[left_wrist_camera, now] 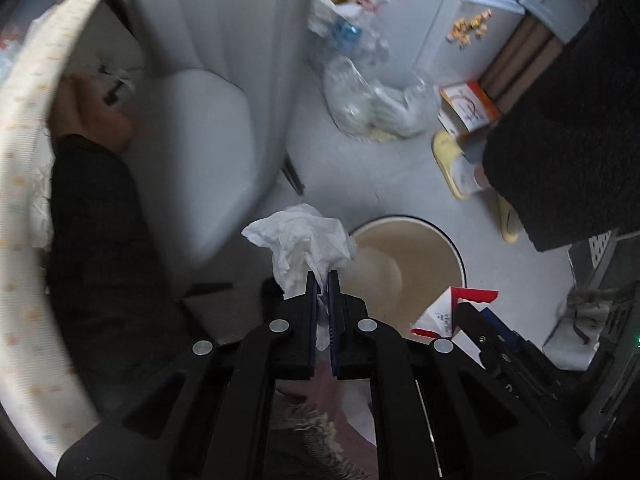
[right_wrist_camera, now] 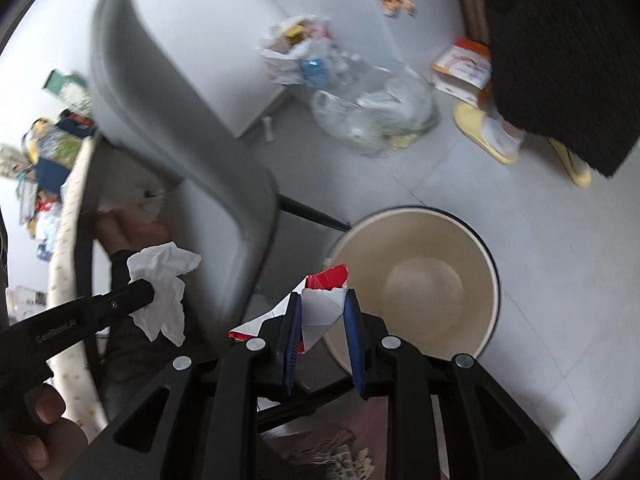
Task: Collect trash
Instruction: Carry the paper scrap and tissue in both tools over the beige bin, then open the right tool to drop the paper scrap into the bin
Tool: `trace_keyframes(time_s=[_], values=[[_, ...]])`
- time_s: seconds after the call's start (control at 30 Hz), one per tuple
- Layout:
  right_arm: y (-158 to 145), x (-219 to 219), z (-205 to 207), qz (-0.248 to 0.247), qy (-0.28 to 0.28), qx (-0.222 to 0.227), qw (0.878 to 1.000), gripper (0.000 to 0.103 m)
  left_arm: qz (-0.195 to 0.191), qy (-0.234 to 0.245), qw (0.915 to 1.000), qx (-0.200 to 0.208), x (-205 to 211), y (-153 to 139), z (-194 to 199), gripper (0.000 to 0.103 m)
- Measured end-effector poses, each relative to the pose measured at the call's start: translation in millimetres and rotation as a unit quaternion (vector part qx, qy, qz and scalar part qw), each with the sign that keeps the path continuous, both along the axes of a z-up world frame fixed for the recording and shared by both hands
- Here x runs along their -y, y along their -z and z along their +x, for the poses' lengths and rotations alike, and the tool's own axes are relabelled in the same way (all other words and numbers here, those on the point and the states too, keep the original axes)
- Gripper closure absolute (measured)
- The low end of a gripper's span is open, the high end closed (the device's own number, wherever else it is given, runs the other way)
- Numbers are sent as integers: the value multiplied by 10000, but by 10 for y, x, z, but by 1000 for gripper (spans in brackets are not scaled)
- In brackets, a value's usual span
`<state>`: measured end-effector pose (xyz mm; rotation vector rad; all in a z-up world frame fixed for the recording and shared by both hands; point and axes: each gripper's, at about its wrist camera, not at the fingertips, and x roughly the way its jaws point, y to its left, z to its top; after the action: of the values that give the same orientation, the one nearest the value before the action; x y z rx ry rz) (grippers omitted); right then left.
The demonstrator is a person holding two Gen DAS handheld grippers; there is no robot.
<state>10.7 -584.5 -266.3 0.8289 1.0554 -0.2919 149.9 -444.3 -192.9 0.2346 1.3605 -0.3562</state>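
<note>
Tissue (left_wrist_camera: 300, 240) pinched in left gripper (left_wrist_camera: 323, 280), red-white carton (right_wrist_camera: 320, 300) clamped in right gripper (right_wrist_camera: 322, 300), bin (right_wrist_camera: 416, 280) just beyond both

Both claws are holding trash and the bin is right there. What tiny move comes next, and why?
Probably slide the right claw a little forward over the cream bin, then let go. It grips the red and white carton beside the bin's near rim, not above the opening. The left claw holds the tissue, also short of it.
</note>
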Motion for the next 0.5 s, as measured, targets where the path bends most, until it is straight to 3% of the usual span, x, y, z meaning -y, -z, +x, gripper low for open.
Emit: trace_keyframes(time_s=[0.17, 0.2, 0.27, 0.5], values=[[308, 129, -48, 15, 168, -170, 9997, 77, -63, 89, 9990, -433, 146, 396, -40, 97], [345, 138, -55, -22, 196, -188, 9996, 58, -70, 62, 9986, -520, 142, 457, -37, 97], [421, 162, -87, -188, 332, -238, 9990, 39, -109, 37, 9979, -632, 151, 541, -31, 97], [598, 350, -318, -100, 614, -442, 9971, 40, -89, 56, 9960, -886, 266, 897, -149, 97]])
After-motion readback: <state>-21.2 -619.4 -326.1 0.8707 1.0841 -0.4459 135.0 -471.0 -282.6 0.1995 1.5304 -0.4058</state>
